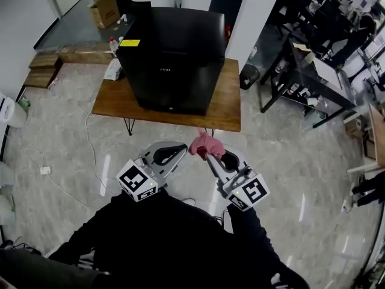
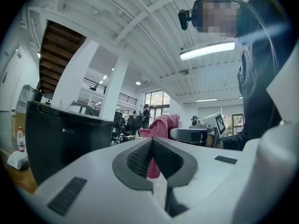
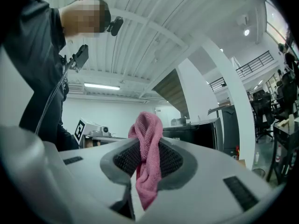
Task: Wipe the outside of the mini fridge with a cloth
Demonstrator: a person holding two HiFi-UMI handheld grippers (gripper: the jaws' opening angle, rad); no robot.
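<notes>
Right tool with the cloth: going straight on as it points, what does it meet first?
Likely the mini fridge, its front, on the table: the right tool, shut on the pink cloth, points that way. Depth is unclear.

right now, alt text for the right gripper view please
The right gripper is clamped on a bunched pink cloth that sticks up above its jaws. Behind, at right, stands the black mini fridge; a person in dark clothes fills the upper left.
</notes>
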